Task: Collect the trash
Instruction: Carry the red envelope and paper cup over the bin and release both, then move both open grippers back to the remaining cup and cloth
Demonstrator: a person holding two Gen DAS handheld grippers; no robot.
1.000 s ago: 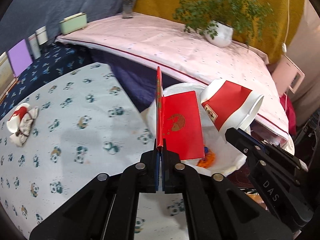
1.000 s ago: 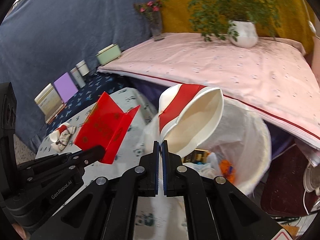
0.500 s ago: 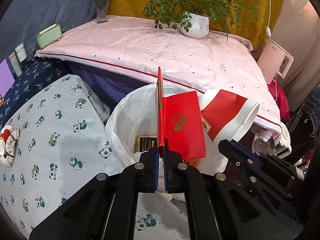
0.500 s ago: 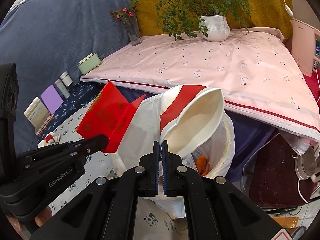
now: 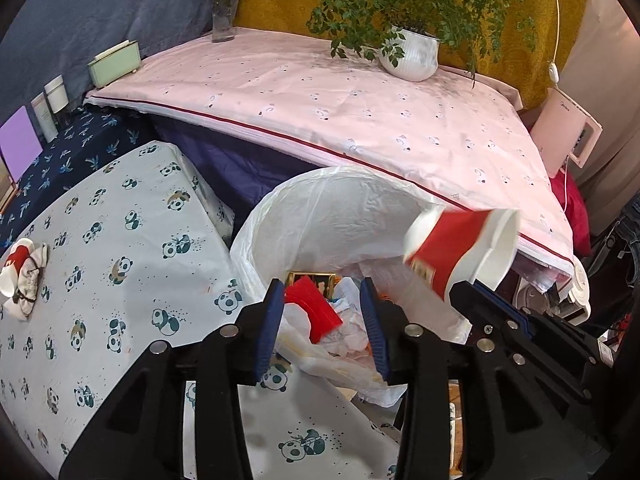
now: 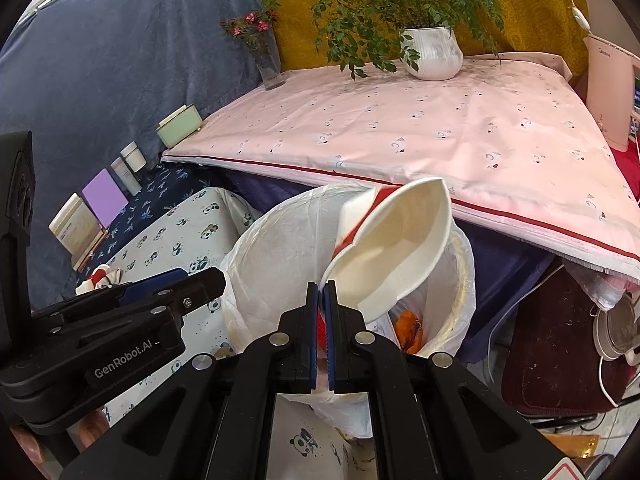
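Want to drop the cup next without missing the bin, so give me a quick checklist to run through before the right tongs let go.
1. Left tongs have just been opening; nothing between the jaws: ok.
2. Red card lies inside the trash bag: ok.
3. Right tongs shut on the paper cup at its rim: ok.
4. Cup over the bag's opening: ok in the right wrist view.
5. Room left in the bag for the cup: cannot tell.
6. Crumpled trash on the panda cloth not yet collected: not ok.
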